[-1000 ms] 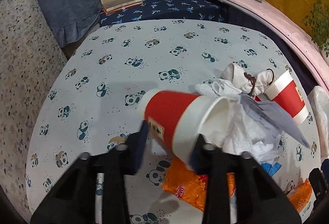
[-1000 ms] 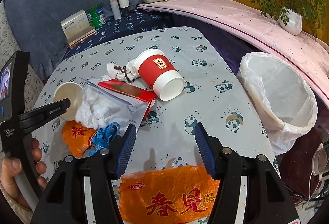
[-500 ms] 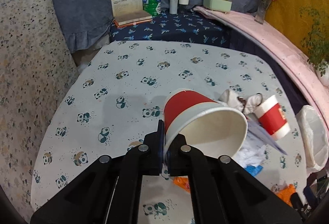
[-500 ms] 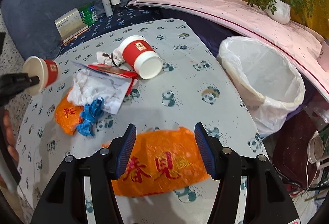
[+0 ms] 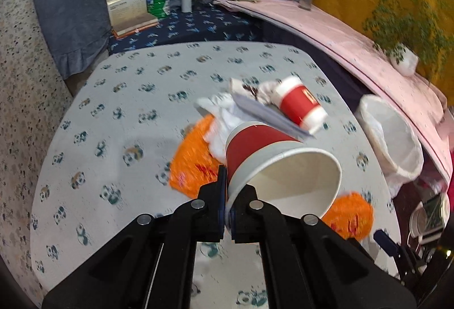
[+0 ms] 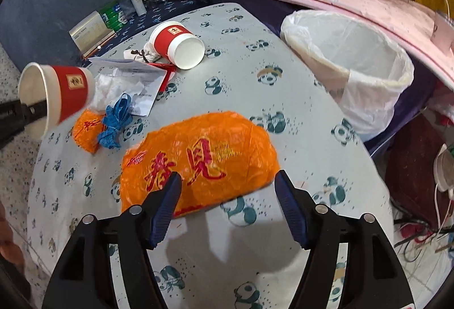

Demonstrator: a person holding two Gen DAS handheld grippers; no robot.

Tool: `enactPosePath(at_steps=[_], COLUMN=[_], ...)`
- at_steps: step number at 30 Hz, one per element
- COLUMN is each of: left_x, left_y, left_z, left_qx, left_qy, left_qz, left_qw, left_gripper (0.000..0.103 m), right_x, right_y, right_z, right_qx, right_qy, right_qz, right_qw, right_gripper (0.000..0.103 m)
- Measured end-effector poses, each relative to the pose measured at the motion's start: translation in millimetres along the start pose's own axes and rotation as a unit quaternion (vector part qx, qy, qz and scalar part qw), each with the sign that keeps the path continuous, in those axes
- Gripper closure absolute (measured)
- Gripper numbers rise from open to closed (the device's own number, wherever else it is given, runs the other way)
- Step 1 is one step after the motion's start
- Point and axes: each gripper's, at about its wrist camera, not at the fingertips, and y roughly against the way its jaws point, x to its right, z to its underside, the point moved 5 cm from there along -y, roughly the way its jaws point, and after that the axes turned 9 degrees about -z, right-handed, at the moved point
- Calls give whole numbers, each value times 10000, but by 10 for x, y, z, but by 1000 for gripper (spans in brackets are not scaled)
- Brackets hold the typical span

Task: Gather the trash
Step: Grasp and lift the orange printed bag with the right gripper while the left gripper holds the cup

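Observation:
My left gripper point(image 5: 227, 189) is shut on the rim of a red paper cup point(image 5: 264, 150), which hangs in the air above the table, mouth toward the camera. The right wrist view shows the same cup point(image 6: 68, 90) at the far left. My right gripper point(image 6: 228, 184) hovers over a big orange plastic bag point(image 6: 198, 155); its jaws are opening, one on each side of the bag's near edge, pads not pressing. A second red cup point(image 6: 176, 43) lies on its side by crumpled white paper point(image 6: 119, 84), a small orange bag point(image 6: 86, 133) and a blue ribbon point(image 6: 115, 121).
A bin with a white liner point(image 6: 349, 53) stands off the table's right edge, mouth open. Boxes and jars point(image 5: 147, 5) sit on a dark cloth at the back. A pink ledge point(image 5: 354, 36) with potted plants curves along the right. The panda-print tablecloth point(image 5: 119, 116) covers the table.
My left gripper closed on the red cup's rim and lifted it off the trash pile. My right gripper came down over the big orange bag and spread its jaws wider.

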Motion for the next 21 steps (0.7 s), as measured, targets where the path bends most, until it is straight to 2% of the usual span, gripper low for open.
enactPosePath(at_steps=[9, 17, 19, 21], left_x=[189, 251, 260, 265], left_y=[-135, -205, -216, -225], left_z=[539, 627, 624, 615], left_qx=[-469, -506, -510, -519], left_qy=[-477, -584, -594, -587], left_qz=[54, 7, 3, 2], left_qw=[9977, 9970, 9969, 9969], left_gripper=[101, 101, 101, 100], right_x=[-92, -153, -165, -179], right_y=[-120, -276, -315, -349], right_z=[105, -54, -97, -131], right_qx=[-175, -113, -86, -93], right_qy=[-234, -447, -473, -468], right_qz=[-449, -736, -775, -802], right_qw=[9986, 9962, 9958, 9956], right_gripper=[37, 37, 42, 51])
